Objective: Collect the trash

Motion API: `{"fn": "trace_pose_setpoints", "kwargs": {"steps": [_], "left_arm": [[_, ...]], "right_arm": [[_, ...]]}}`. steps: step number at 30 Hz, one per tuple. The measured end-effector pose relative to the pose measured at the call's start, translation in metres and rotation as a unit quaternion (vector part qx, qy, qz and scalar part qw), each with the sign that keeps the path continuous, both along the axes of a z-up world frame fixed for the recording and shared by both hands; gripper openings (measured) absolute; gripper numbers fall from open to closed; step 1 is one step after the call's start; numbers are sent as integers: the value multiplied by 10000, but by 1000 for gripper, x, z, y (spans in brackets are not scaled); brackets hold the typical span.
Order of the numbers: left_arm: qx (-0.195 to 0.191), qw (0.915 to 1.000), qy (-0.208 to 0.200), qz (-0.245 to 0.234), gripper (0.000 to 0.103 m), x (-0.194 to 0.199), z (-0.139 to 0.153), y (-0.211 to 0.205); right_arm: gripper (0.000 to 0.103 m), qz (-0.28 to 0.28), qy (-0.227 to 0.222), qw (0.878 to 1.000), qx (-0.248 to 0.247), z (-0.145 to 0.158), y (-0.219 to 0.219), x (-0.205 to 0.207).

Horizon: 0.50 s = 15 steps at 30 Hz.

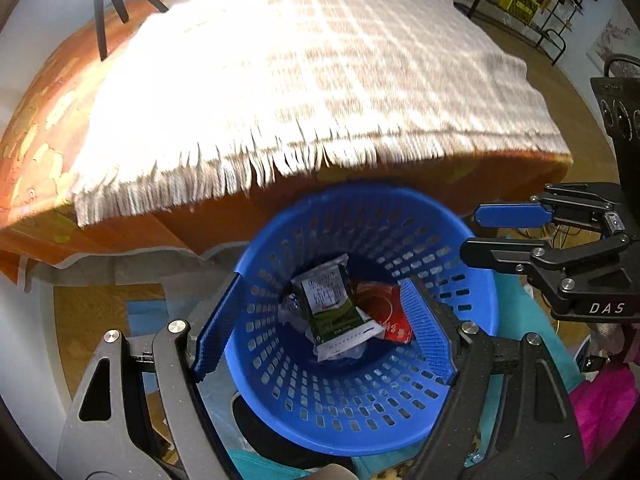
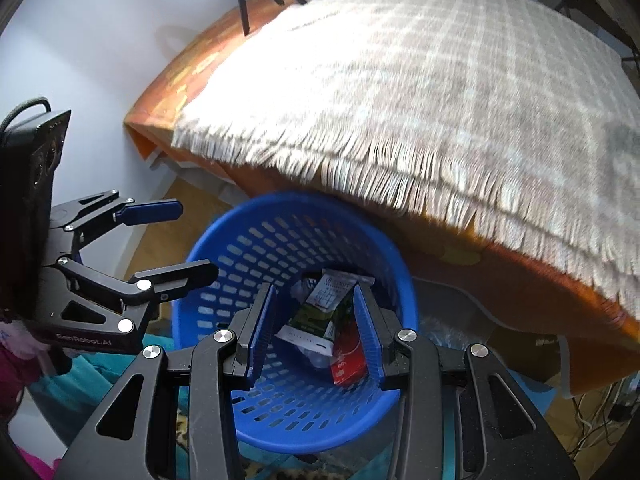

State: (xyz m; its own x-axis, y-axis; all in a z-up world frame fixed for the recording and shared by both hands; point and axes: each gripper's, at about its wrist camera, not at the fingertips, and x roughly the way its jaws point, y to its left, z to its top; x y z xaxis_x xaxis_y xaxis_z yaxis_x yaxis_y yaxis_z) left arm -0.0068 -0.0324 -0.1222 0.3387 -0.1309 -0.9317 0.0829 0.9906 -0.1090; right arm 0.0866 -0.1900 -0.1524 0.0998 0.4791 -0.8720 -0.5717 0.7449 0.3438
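A blue perforated basket (image 1: 360,200) (image 2: 296,204) stands on the floor against the bed. Inside lie a green-and-white packet (image 1: 332,304) (image 2: 324,308), a red wrapper (image 1: 388,314) (image 2: 348,360) and some crumpled clear plastic. My left gripper (image 1: 322,330) hovers over the basket mouth, open, with nothing between its fingers; in the right wrist view the left gripper (image 2: 196,240) sits at the basket's left rim. My right gripper (image 2: 314,332) is also above the basket, open and empty; in the left wrist view the right gripper (image 1: 468,234) hangs by the right rim.
A bed with an orange sheet (image 1: 400,184) and a white fringed blanket (image 1: 300,80) (image 2: 440,100) overhangs just behind the basket. A black tripod (image 1: 108,4) stands on the bed's far corner. Teal cloth (image 1: 516,320) lies under the basket, pink fabric (image 1: 600,412) to the right, cables (image 2: 600,412) on the floor.
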Motion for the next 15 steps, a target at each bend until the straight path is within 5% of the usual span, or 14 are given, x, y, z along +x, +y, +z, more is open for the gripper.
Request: {"fn": "trace_pose_setpoints", "kwargs": {"steps": [7, 10, 15], "left_arm": [[43, 9991, -409, 69, 82, 4, 29, 1], [74, 9982, -584, 60, 82, 5, 44, 0], [52, 9966, -815, 100, 82, 7, 65, -1]], "right_arm": [[39, -48, -246, 9997, 59, 25, -4, 3], [50, -87, -373, 9992, 98, 35, -7, 5], [52, -179, -615, 9979, 121, 55, -12, 5]]}}
